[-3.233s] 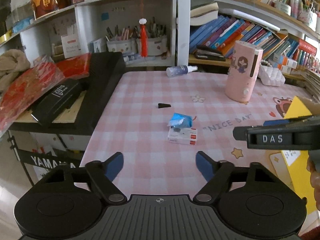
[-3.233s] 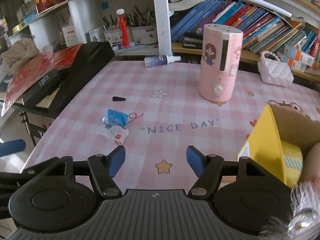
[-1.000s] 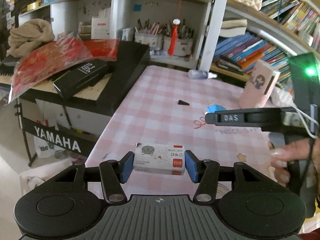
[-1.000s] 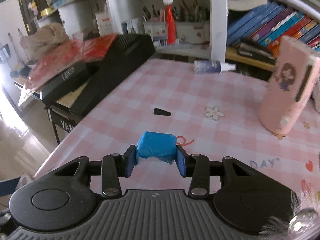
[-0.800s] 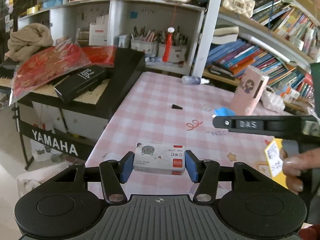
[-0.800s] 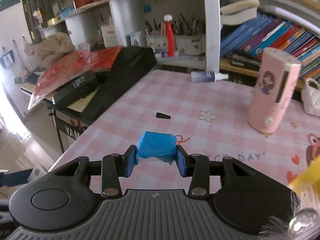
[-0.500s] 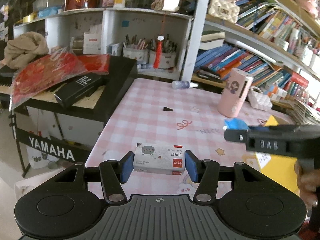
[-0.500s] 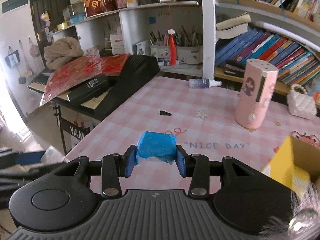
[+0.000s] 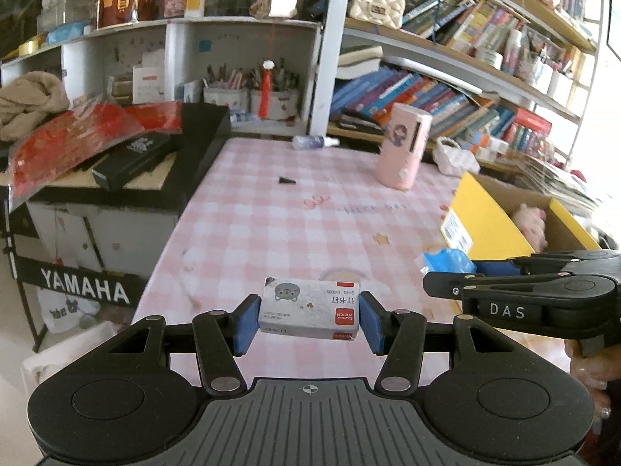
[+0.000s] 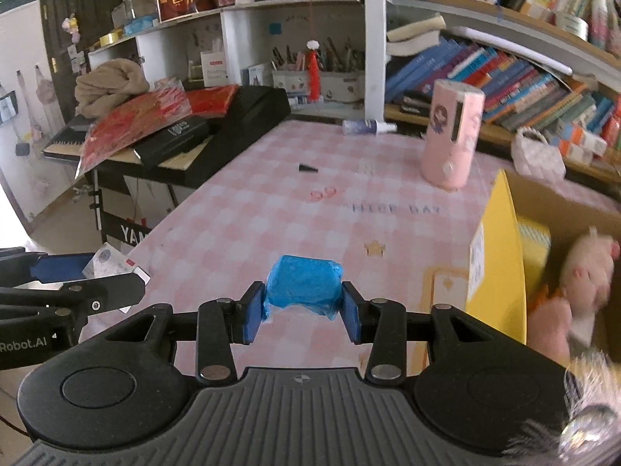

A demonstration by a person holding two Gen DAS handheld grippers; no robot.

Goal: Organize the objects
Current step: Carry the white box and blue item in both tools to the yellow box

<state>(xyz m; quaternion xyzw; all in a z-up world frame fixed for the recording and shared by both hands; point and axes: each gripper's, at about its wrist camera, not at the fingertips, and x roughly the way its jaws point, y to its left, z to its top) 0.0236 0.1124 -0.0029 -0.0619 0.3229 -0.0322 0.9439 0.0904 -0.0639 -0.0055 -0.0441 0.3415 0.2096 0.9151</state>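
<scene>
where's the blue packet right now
In the right wrist view the blue packet is clamped in the right gripper, above the pink checked table, left of the yellow box.

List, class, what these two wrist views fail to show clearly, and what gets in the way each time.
- Cardboard box contents, right wrist view: motion blur smears the pink plush toy; the frame edge cuts the box.
- Staple box underside, left wrist view: faces away.
- Blue packet, right wrist view: no readable label.
- Small black object on the table: too small to identify.

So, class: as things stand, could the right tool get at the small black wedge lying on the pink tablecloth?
Probably not yet. The right tool is shut on the blue packet, so it is occupied, though the tablecloth toward the black wedge looks clear.
</scene>
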